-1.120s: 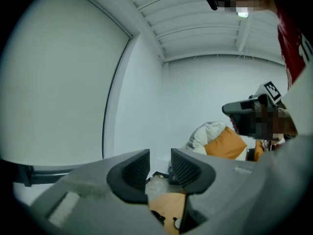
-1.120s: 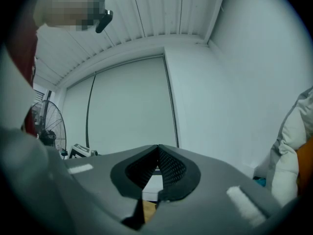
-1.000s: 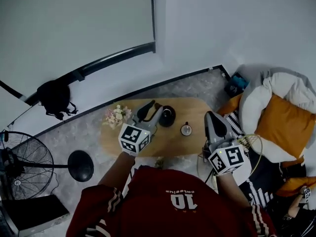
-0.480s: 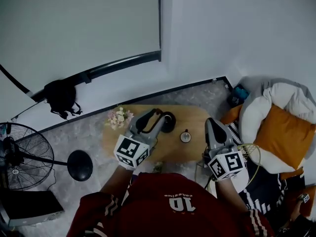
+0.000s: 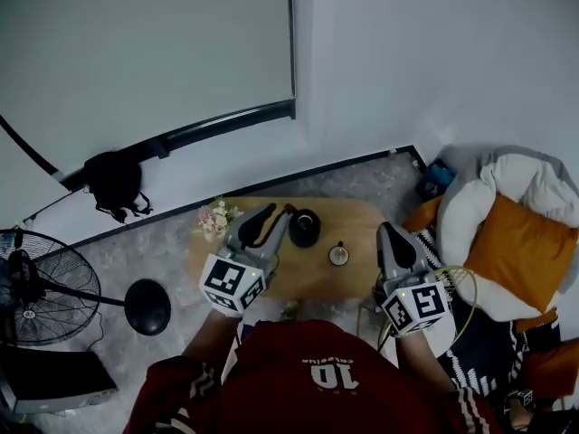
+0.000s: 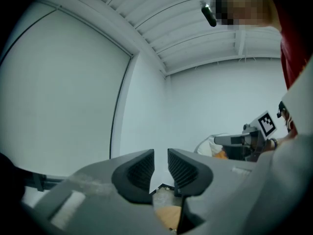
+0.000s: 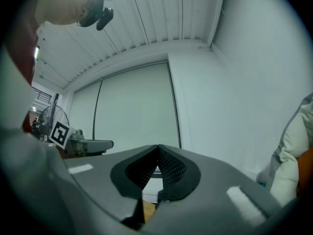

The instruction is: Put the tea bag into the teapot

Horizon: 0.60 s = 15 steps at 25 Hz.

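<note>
A black teapot (image 5: 304, 227) stands on the far side of an oval wooden table (image 5: 298, 274). A small round cup-like thing (image 5: 339, 255) sits to its right. I cannot make out a tea bag. My left gripper (image 5: 270, 213) hangs over the table's left part, its tips just left of the teapot. In the left gripper view (image 6: 161, 155) a narrow gap shows between the closing jaws, with nothing in it. My right gripper (image 5: 389, 231) hovers at the table's right end, shut and empty, its pads meeting in the right gripper view (image 7: 157, 148).
A bunch of pale flowers (image 5: 213, 217) stands at the table's far left corner. On the floor to the left are a fan (image 5: 41, 297) with a round black base (image 5: 147, 306). White and orange cushions (image 5: 516, 233) lie to the right.
The left gripper has drawn a little back and to the left, and its marker cube sits lower in the view. The right gripper has barely moved.
</note>
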### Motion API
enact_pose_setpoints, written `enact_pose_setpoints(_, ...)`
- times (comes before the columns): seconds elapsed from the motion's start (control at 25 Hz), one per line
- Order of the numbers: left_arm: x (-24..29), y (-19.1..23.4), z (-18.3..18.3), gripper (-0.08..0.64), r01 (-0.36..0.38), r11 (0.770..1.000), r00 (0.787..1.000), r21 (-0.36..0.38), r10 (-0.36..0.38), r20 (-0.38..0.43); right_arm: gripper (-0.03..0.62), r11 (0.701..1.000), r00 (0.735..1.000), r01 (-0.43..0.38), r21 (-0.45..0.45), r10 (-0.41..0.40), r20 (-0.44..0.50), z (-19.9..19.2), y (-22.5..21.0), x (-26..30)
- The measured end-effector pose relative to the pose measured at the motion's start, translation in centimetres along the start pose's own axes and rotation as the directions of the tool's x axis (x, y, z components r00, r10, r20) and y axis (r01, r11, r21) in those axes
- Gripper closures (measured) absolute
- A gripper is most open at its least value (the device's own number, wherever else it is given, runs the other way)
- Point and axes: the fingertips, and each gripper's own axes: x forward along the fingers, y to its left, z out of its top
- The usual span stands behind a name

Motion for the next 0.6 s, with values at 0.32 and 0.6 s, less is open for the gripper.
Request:
enact_pose_setpoints(0.32, -0.7, 0.2, 0.8, 0.538, -0.004, 0.999, 1.000, -0.048, 0.006, 0.024, 0.601, 1.000, 1.000, -0.010, -0.010, 0.010, 0.005, 0.5, 0.7, -0.5)
enact_pose_setpoints(0.6, -1.2, 0.1, 1.2, 0.557, -0.012, 1.000, 1.000, -0.021, 0.012, 0.026, 0.601, 0.999, 1.000, -0.012, -0.031, 0.013, 0.013, 0.9, 1.3, -0.7)
